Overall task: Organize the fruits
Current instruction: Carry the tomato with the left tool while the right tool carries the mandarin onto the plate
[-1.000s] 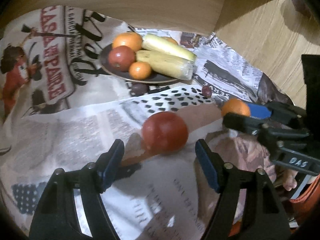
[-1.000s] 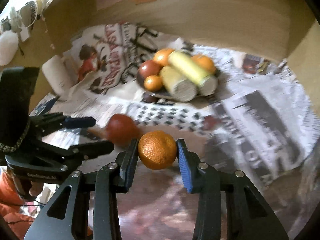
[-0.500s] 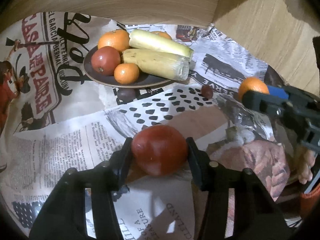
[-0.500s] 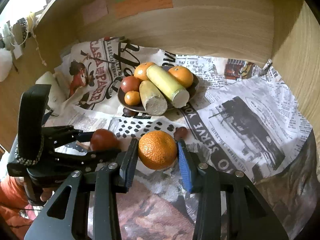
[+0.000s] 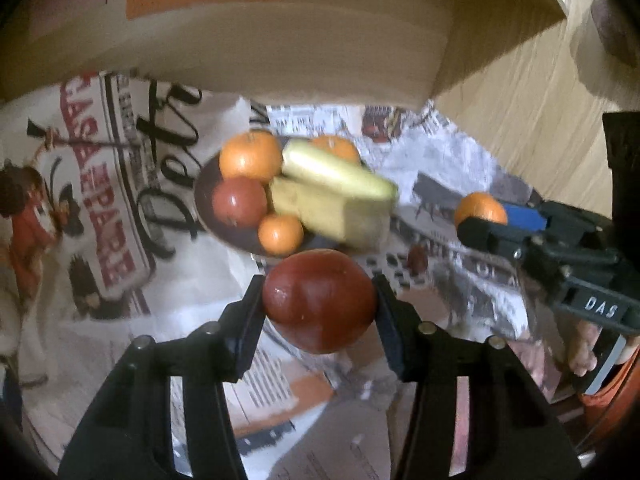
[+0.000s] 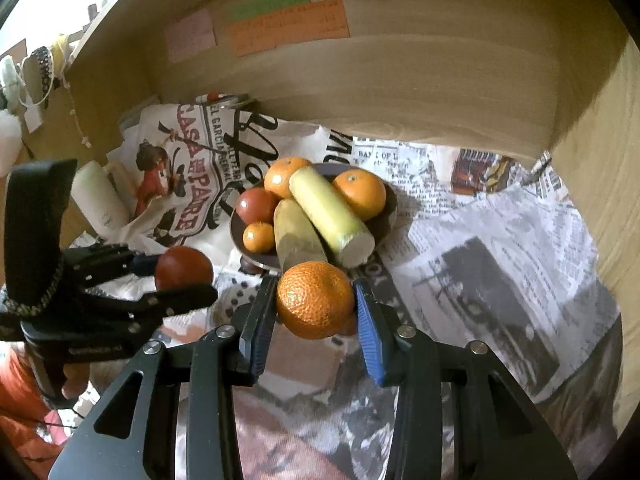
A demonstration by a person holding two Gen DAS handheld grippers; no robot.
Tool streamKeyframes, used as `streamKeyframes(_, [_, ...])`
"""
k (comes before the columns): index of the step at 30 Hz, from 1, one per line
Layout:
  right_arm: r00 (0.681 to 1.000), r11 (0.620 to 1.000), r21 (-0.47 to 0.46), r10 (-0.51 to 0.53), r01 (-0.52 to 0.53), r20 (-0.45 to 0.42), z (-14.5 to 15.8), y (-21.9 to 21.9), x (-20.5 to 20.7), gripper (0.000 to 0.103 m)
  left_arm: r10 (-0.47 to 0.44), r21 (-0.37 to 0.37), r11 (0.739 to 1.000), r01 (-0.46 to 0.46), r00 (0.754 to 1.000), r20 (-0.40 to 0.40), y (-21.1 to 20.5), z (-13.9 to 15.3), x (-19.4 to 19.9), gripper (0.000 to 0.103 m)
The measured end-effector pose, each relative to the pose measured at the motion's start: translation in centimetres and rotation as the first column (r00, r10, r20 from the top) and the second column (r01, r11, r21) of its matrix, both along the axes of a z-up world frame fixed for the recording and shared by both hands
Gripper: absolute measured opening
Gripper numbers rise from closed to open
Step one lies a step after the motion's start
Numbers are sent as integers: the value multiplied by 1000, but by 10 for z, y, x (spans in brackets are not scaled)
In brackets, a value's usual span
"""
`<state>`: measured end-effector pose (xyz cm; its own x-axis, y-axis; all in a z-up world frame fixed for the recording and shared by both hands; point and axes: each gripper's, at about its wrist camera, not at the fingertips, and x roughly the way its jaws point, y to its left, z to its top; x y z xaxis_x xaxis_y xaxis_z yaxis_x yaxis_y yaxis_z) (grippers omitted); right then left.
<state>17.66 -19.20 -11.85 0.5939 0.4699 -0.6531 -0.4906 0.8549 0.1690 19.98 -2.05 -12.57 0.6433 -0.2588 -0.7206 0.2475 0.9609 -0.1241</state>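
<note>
Change since a second ago: my left gripper [image 5: 319, 300] stood open around the red fruit [image 5: 320, 300] on the newspaper [image 6: 500, 248]; now it is clamped on it and lifted clear, nearer the plate [image 6: 386, 216].
Left jaws: closed on the red fruit across its widest part.
Right jaws: my right gripper [image 6: 316, 306] holds the orange [image 6: 314, 300] at its middle, pads on both sides.
Where they are: both fruits hang in the air just short of the plate, which already carries oranges, a red fruit and two pale yellow pieces.
Handling, red fruit: I judge it smooth, glossy, likely slippery and bruisable; grip gently at the equator.
Handling, orange: dimpled peel, firmer, better friction.
Risk: the plate is crowded; a round fruit may roll off.
</note>
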Motion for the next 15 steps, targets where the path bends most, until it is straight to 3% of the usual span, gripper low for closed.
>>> streamKeyframes(8, [999,1000,-21,19,-18,26,10,12,25,36,41,-21,999,-40,999,22,11,14,37,52])
streamKeyframes(15, [998,996,-66,60,-60,10,5,32,56,36,49,-33,998,-50,999,-19,18,8,82,52])
